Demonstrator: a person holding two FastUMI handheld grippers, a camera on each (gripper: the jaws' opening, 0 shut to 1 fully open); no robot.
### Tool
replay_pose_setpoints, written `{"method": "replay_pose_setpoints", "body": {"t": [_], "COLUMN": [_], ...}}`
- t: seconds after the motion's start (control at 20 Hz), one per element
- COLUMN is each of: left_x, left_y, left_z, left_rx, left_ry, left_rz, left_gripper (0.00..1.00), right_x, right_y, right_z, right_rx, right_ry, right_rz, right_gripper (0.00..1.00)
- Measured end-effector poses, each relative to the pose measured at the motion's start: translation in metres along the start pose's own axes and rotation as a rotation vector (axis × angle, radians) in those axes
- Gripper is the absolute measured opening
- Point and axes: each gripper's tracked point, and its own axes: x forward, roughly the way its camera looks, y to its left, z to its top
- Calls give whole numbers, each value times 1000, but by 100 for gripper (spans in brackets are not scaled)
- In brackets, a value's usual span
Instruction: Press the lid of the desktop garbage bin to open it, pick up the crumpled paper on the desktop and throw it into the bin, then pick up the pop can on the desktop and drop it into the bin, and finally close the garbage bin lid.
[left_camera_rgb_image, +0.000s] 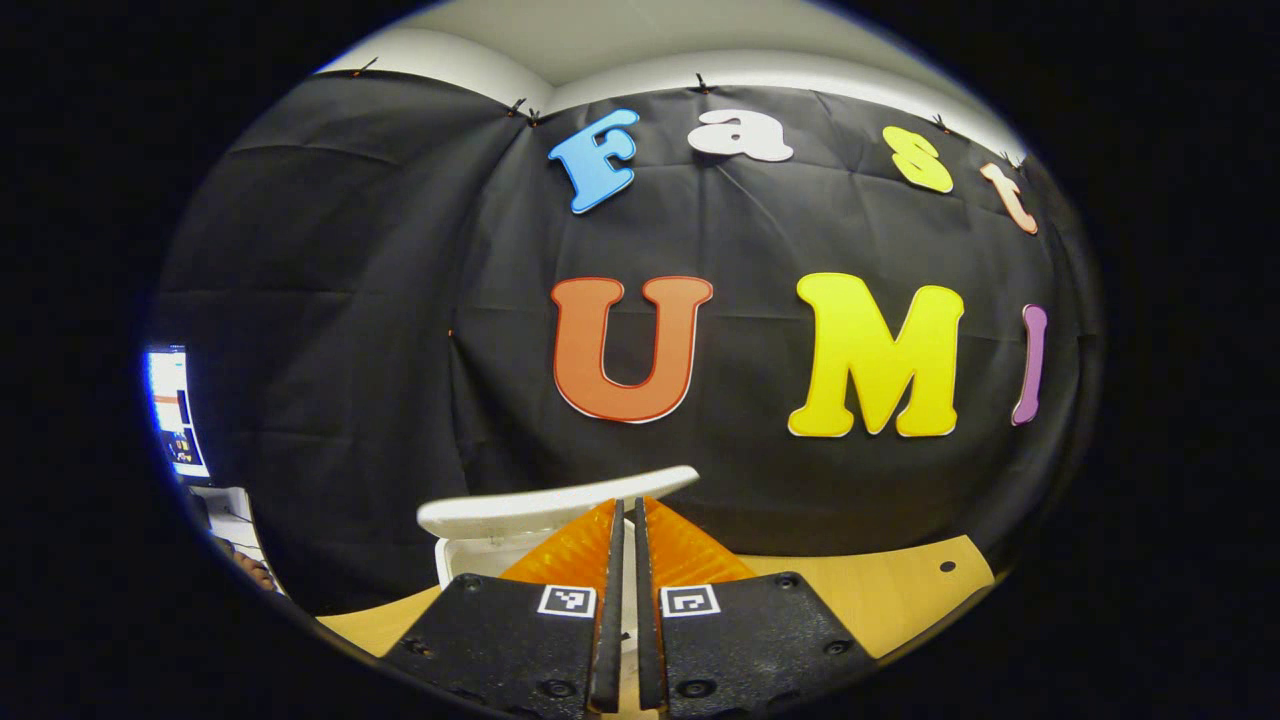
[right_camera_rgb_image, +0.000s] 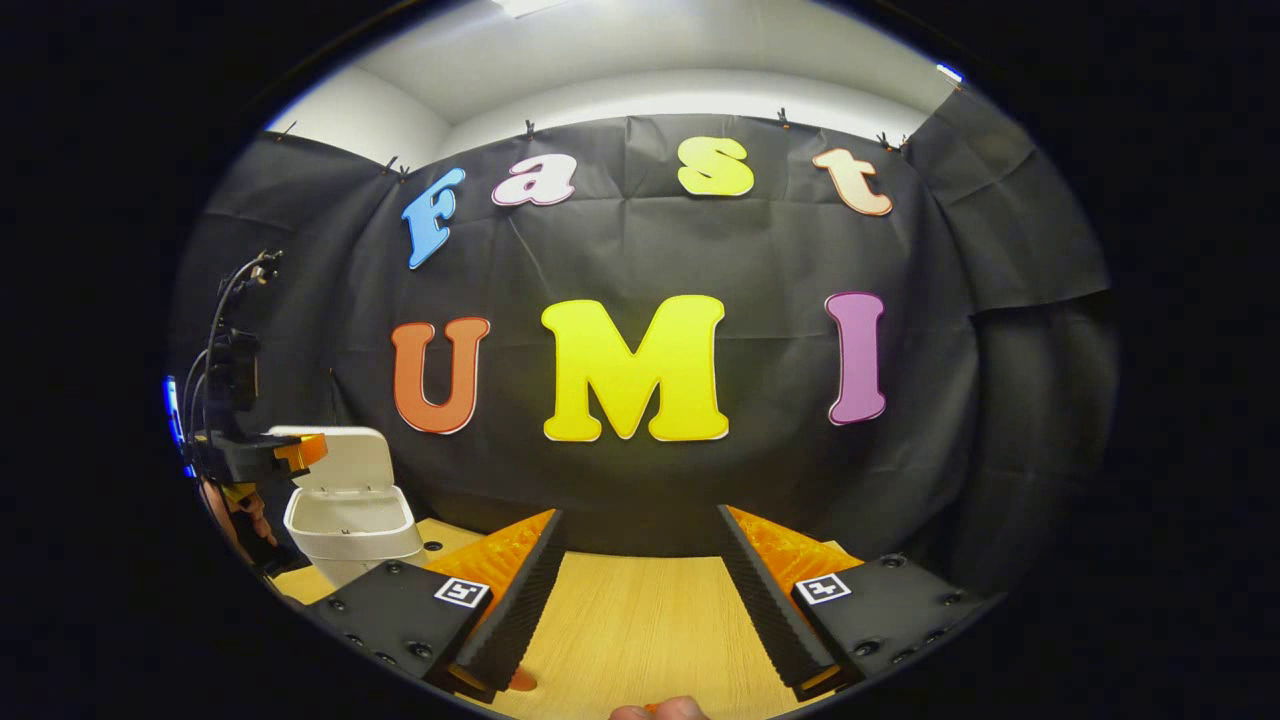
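The white desktop bin (right_camera_rgb_image: 345, 525) stands at the table's left end with its lid (right_camera_rgb_image: 335, 455) raised upright. In the left gripper view the lid (left_camera_rgb_image: 555, 500) shows edge-on, just beyond my left gripper (left_camera_rgb_image: 628, 508), with the bin's body (left_camera_rgb_image: 470, 560) below it. That gripper is shut with nothing between its fingers. The right gripper view shows my left gripper (right_camera_rgb_image: 290, 452) up against the lid's left side, with a hand (right_camera_rgb_image: 235, 520) holding it. My right gripper (right_camera_rgb_image: 640, 520) hangs open over the bare wooden table (right_camera_rgb_image: 640, 620), well to the right of the bin.
The black cloth wall closes off the back and both sides. A lit monitor (left_camera_rgb_image: 175, 410) stands past the table's left end. Cables and a mount (right_camera_rgb_image: 235, 370) rise above the left gripper. A small pinkish thing (right_camera_rgb_image: 660, 710) that I cannot make out lies at the bottom edge.
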Motion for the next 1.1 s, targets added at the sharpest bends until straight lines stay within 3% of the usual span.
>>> {"method": "replay_pose_setpoints", "body": {"t": [0.15,0.2,0.25,0.3,0.4,0.5,0.7,0.9,1.1], "left_x": [-10,-14,-19,-23,-32,-44,-70,-86,-96], "left_y": [-14,-20,-27,-32,-46,-59,-83,-93,-92], "left_z": [-2,-2,-4,-6,-12,-21,-42,-61,-68], "left_rx": [-3,9,21,29,34,31,24,42,23], "left_ry": [-10,-18,-22,-26,-20,-13,16,65,99], "left_rz": [-54,-74,-95,-117,-160,-198,-277,-301,-299], "left_gripper": [23,24,18,31,44,67,66,90,95], "right_x": [-3,-3,-4,-7,-10,-13,-20,-33,-39], "right_y": [-13,-17,-22,-26,-31,-36,-43,-31,-44], "right_z": [-11,-18,-25,-31,-46,-65,-111,-169,-230], "right_rx": [-7,-15,-21,-26,-42,-42,-30,25,2], "right_ry": [23,34,46,59,87,127,235,379,500], "right_rz": [-19,-23,-25,-24,-14,-4,7,92,68], "right_gripper": [95,93,95,95,94,95,95,95,95]}}
